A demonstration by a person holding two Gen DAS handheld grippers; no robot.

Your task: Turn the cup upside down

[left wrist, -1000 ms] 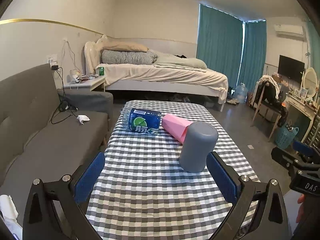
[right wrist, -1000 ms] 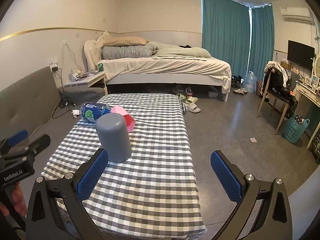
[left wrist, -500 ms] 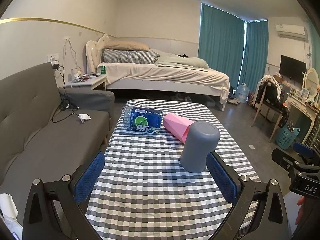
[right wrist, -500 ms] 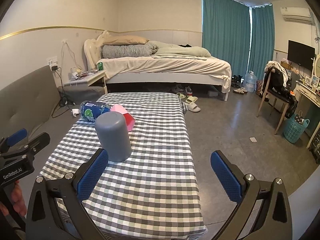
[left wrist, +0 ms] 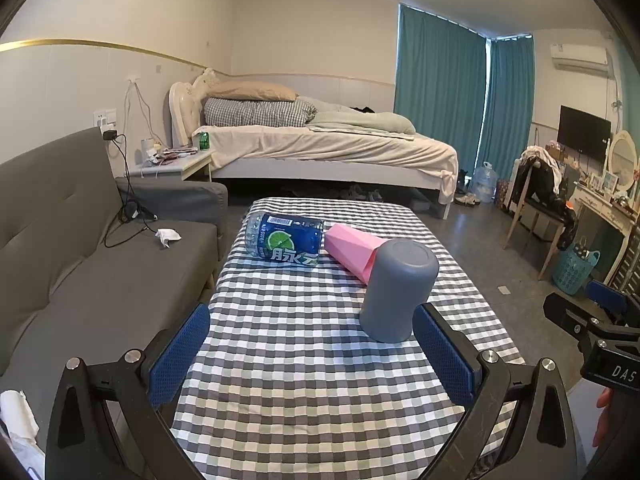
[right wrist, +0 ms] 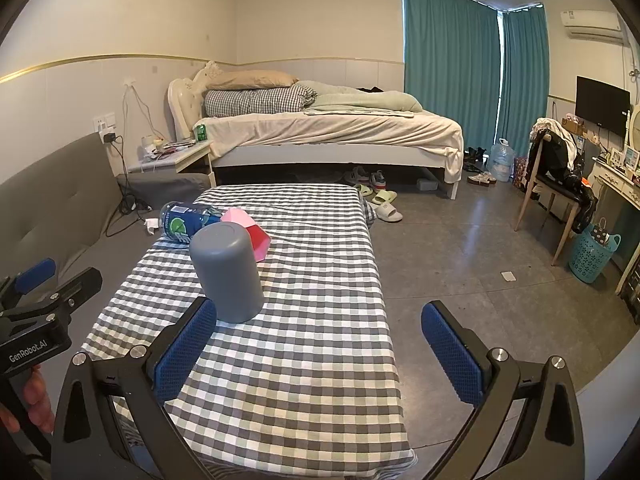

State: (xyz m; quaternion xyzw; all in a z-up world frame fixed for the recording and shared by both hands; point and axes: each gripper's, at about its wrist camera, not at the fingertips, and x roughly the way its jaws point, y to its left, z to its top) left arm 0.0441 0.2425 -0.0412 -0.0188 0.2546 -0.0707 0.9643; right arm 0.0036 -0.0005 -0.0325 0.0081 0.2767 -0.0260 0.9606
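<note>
A: Looking at the grey cup [left wrist: 396,292]: standing on the checked counter [left wrist: 300,400], closed end facing up, mouth seemingly pressing down into the cloth. Judging that as flipped already.

B: Agreeing. Checking the left claw [left wrist: 312,344]: gaping wide, gripping nothing. Seeing the same on the right claw [right wrist: 320,344]: spread fully, carrying nothing.

A: Noticing the grey cup sitting just beside the right-hand finger of the left claw, and just beside the left-hand finger of the right claw in the other view. Not managing to tell whether touching or apart.

B: So, if backing off, drawing each claw straight rearward along its own fingers, avoiding any sideways sweeping. Risking a topple otherwise, being a tall cup on soft cloth.

A: And if aiming for the pink cup [left wrist: 352,248]?

B: Lying on its side right behind the grey one, beside the bottle [left wrist: 286,240]. Reaching around the grey cup, not over it. Pinching across the faceted body, lifting clear before turning, then setting down mouth first.
</note>
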